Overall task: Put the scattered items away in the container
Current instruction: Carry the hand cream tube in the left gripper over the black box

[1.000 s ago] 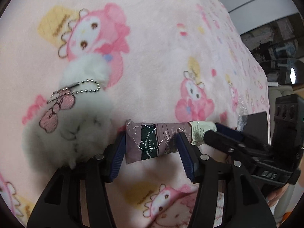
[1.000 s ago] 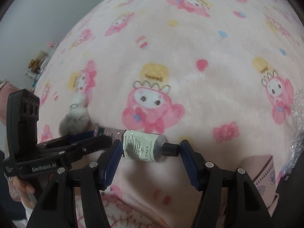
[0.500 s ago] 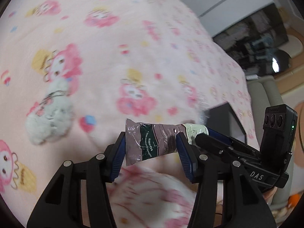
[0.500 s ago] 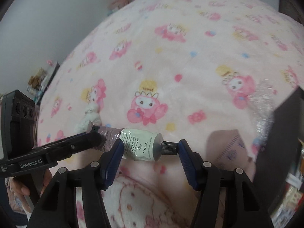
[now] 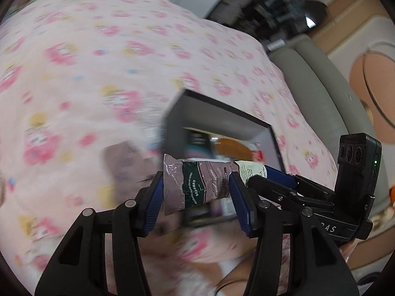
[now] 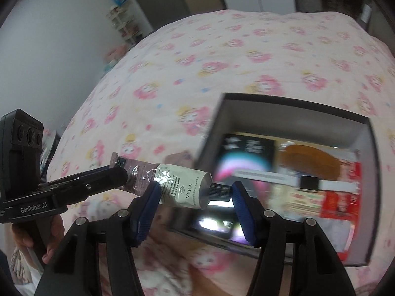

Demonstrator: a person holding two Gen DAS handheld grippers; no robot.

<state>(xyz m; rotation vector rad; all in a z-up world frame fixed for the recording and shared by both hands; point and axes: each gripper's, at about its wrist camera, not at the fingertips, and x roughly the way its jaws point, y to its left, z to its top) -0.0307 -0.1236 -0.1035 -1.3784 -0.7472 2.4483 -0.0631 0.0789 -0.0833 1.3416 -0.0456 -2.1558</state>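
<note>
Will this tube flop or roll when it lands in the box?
The tube looks wrinkled and dented, suggesting soft foil: it likely bends and stays bent rather than flopping. Its flat crimped end should keep it from rolling far.

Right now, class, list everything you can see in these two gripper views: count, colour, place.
blanket: one, pink with a cartoon print, covering the bed
box: one, dark grey, open, on the blanket
things in the box: several, blurred; black, brown and red-and-white among them
packet: one, mauve, on the blanket near the box
mauve tube: one, green label, in the left gripper
white tube: one, black cap, in the right gripper
shelf: one, white, by the far wall
left gripper: black, blue pads, shut on the mauve tube
right gripper: black, blue pads; jaws just closed a little, shut on the white tube
hand: one, holding the left gripper's handle
</note>
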